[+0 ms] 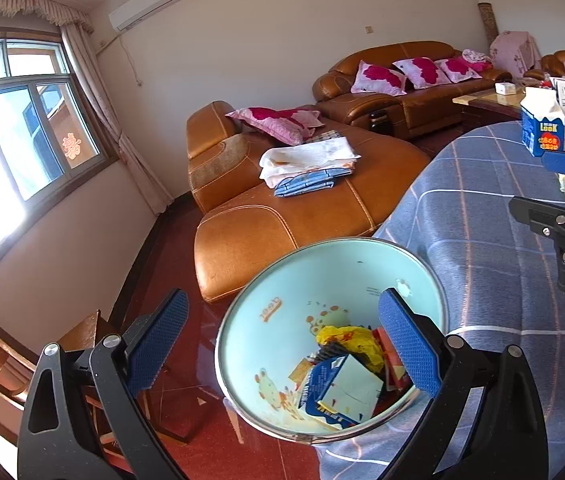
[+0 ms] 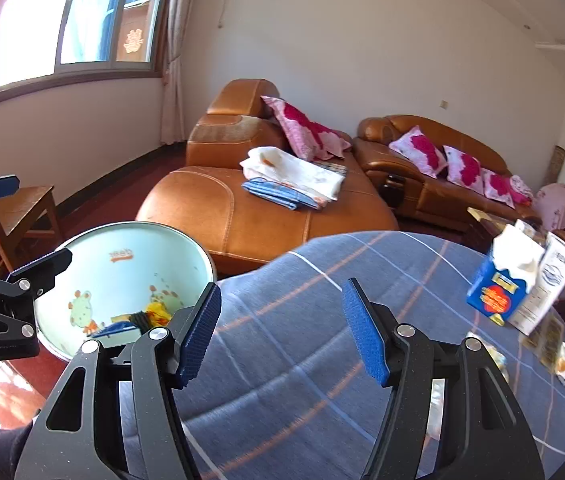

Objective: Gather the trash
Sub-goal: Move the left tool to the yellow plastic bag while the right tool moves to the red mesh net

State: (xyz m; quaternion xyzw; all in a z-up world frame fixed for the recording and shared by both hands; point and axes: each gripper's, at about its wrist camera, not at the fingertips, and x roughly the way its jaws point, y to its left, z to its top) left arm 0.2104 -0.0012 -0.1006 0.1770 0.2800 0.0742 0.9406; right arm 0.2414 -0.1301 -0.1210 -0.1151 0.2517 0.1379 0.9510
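A brown leather sofa [image 1: 306, 200] is filling the back of the room, with folded cloths [image 1: 308, 164] lying on its seat and pink pillows [image 1: 378, 76] leaning along its back. Nearer, the counter [image 2: 322, 340] is wearing a blue checked cloth. A pale blue bin [image 1: 282, 320] is standing on the red floor, touching the counter's edge, and is holding trash: a blue and white box [image 1: 342, 394], a yellow wrapper [image 1: 346, 336] and red scraps.

On the counter's far side a blue and white carton [image 2: 502, 280] is standing upright with a white carton [image 2: 546, 284] touching it behind. Small wrappers [image 2: 554, 352] are lying flat on the cloth near the cartons, too blurred to read.

The left hand-held gripper [image 1: 282, 344] is hanging over the bin with its blue pads spread wide and nothing between them; one pad is sitting over the bin's mouth, the other outside the rim over the floor. The right hand-held gripper [image 2: 282, 332] is hovering over bare cloth near the counter's edge, its pads also wide apart and holding nothing, well apart from the cartons. A wooden chair [image 2: 22, 212] is standing by the wall under the window [image 1: 22, 132].
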